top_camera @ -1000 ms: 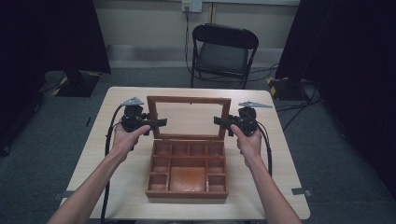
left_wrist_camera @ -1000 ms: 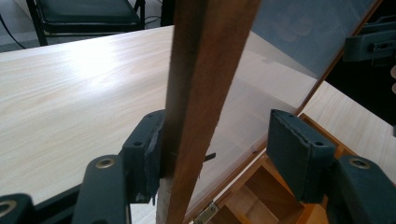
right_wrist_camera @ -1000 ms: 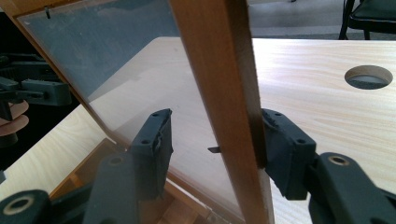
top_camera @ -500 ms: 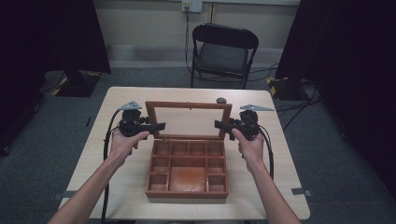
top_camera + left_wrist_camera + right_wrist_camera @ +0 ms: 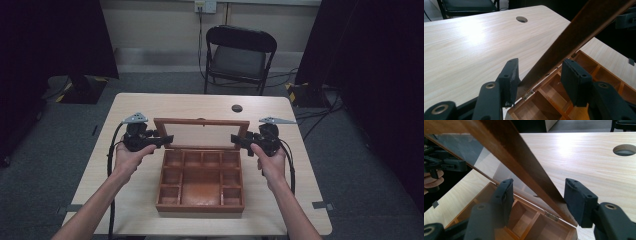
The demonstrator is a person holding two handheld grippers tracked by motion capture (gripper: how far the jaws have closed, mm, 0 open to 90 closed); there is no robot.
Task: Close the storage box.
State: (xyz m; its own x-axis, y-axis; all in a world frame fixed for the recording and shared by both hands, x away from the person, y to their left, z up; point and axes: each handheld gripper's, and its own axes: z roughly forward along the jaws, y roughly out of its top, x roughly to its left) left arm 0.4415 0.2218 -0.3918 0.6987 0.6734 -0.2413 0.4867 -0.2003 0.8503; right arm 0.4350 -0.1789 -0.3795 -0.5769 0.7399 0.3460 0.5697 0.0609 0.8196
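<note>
A brown wooden box (image 5: 200, 207) with several empty compartments sits mid-table. Its glass-paned lid (image 5: 201, 121) is hinged at the far side and leans forward over the box. My left gripper (image 5: 167, 139) is open at the lid's left side rail. In the left gripper view the left gripper (image 5: 541, 75) straddles the rail (image 5: 574, 37) just above a hinge (image 5: 529, 93). At the lid's right rail, the right gripper (image 5: 235, 139) is also open. The right gripper view has that gripper (image 5: 540, 195) either side of the frame (image 5: 511, 152), with the compartments (image 5: 524, 222) below.
The pale wood table (image 5: 150, 107) has a round cable hole (image 5: 237, 108) behind the box. A black chair (image 5: 240, 55) stands beyond the far edge. Dark curtains flank the room, and cables trail from both grippers.
The lid's top edge has come down and toward the person, tilting further over the box. Both grippers moved down and nearer with it, still astride its side rails.
</note>
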